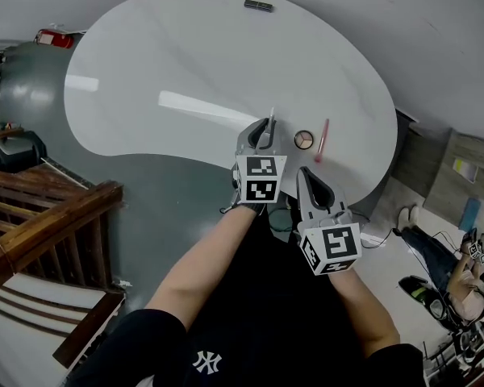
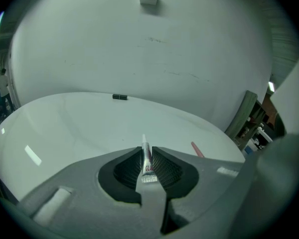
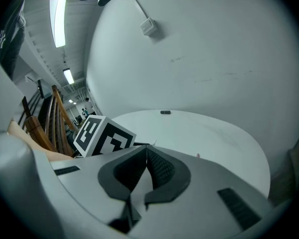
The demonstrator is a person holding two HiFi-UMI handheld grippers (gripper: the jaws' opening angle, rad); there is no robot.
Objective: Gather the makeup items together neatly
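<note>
A curved white table (image 1: 185,55) fills the scene below a person who holds a gripper in each hand at its near edge. A wooden railing (image 1: 48,216) stands off to the left of both claws, over a grey floor.

The left gripper (image 1: 266,127) reaches over the near part of the tabletop, angled downward, with its marker cube (image 1: 261,177) toward the person. In the left gripper view its jaws are clamped on a small clear tube (image 2: 147,158) with red lettering. The tube stands upright between the dark pads (image 2: 162,166), its white tip poking out past them.

The right gripper (image 1: 306,172) sits just right of the left one and a little behind it, at the table's edge. The right gripper view shows its jaws pressed together with nothing between them.

A small black item (image 1: 258,6) lies far ahead of both claws, near the table's opposite edge. A pink stick (image 1: 322,141) lies on the table ahead of the right claw and to the right of the left claw's tip. A small round compact (image 1: 304,140) rests between that stick and the left claw, just beside the tube's tip in the head view.
</note>
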